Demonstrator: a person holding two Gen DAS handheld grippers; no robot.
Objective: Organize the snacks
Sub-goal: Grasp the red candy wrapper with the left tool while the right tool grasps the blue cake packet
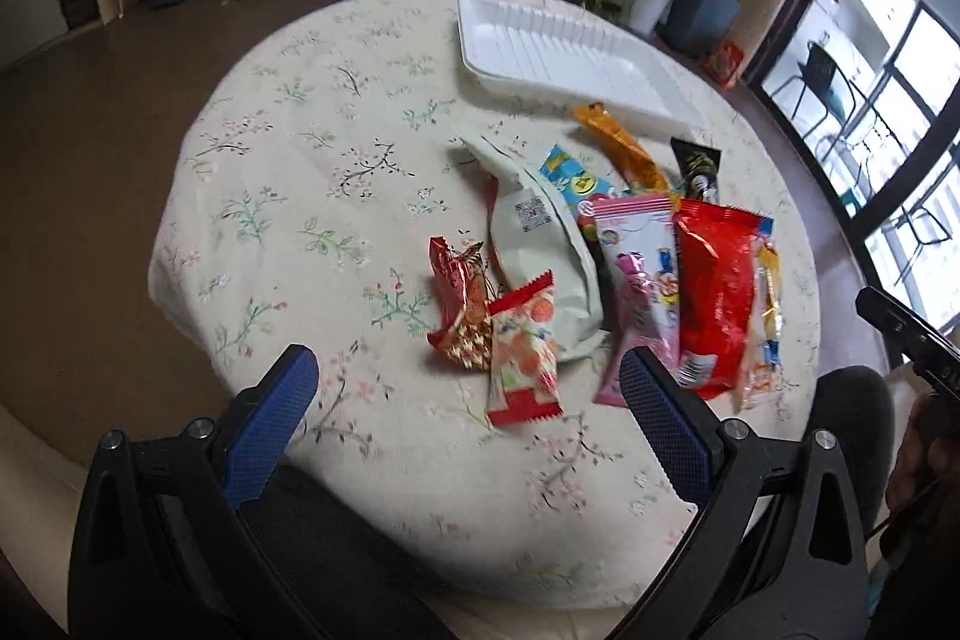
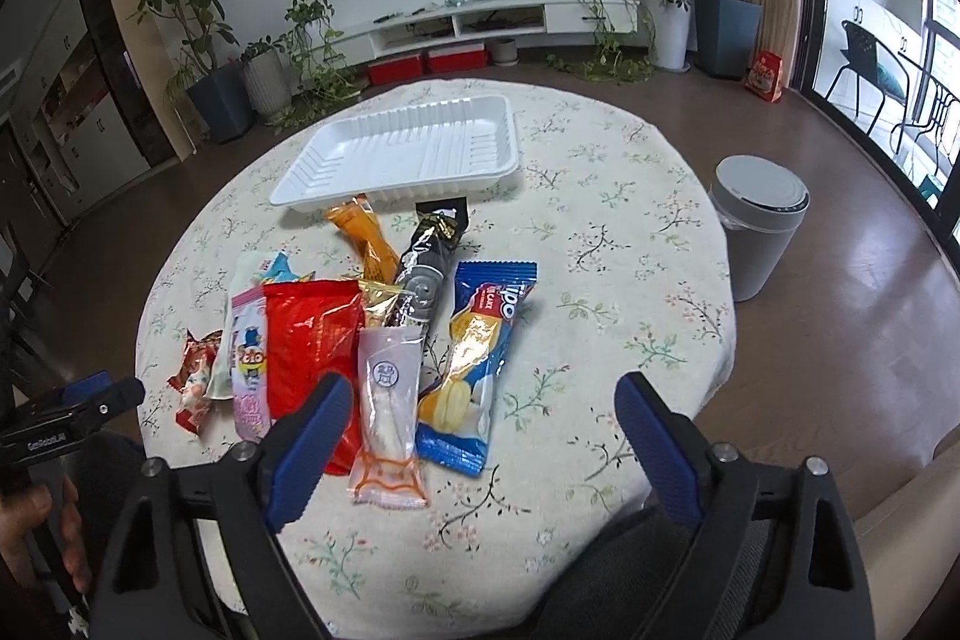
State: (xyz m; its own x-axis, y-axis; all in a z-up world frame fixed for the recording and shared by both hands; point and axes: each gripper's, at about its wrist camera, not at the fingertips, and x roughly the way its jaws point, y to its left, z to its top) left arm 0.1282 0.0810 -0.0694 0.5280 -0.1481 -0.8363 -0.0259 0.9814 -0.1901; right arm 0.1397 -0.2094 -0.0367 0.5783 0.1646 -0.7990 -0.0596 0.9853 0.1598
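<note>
A heap of snack packets lies on the round floral-clothed table (image 1: 300,196). In the heap are a red bag (image 1: 714,280), a pink packet (image 1: 642,268), a pale green bag (image 1: 540,256), an orange stick (image 1: 618,142) and a black packet (image 1: 696,166). Behind them sits a white tray (image 1: 570,58) with nothing in it. My left gripper (image 1: 468,364) is open above a small red-and-white candy packet (image 1: 522,346). My right gripper (image 2: 483,388) is open over a blue cake packet (image 2: 474,364) and a clear packet (image 2: 387,400). Neither holds anything.
A grey bin (image 2: 759,220) stands on the floor right of the table. Potted plants (image 2: 204,40) and a low white TV shelf (image 2: 480,22) line the far wall. A hand (image 2: 36,520) shows at the lower left of the right wrist view.
</note>
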